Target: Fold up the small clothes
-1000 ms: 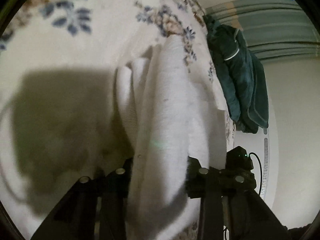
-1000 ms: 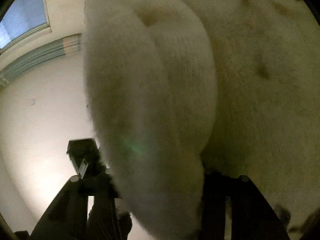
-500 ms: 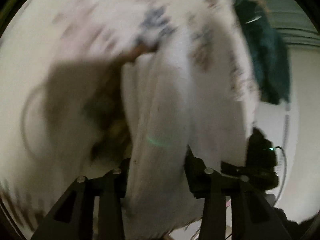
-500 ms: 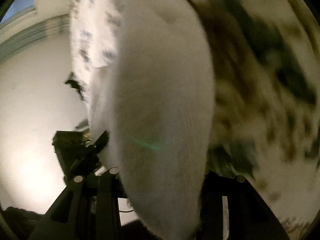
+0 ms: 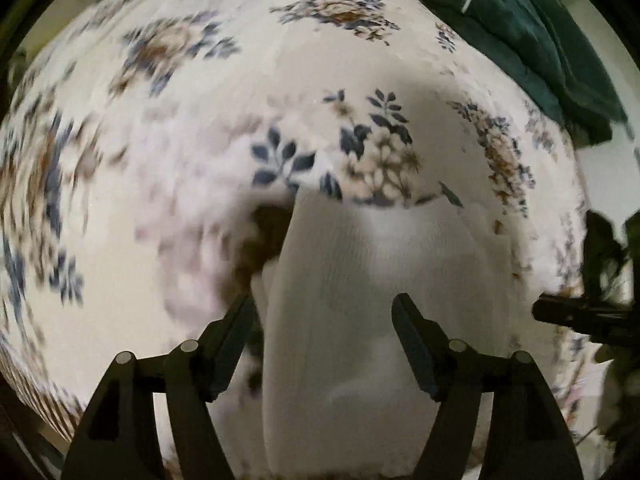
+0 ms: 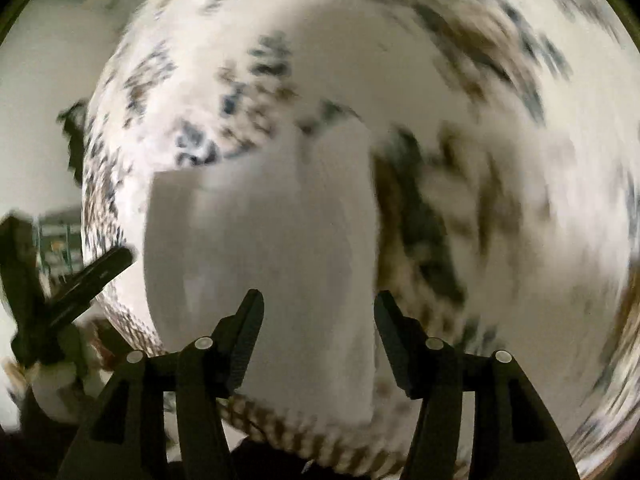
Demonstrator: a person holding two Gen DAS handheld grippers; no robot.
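No longer clamped on white garment (image 5: 360, 320): left tongs (image 5: 324, 312) and right tongs (image 6: 318, 308) opening, spread above it on floral cloth (image 5: 180, 128).

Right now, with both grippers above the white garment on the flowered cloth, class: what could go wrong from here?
1. Both the left gripper and right gripper are opening over the white garment; the fresh fold may spring loose.
2. The garment lies near the flowered cloth edge, so it might slide off.
3. The green garment sits close by and could snag a later reach.
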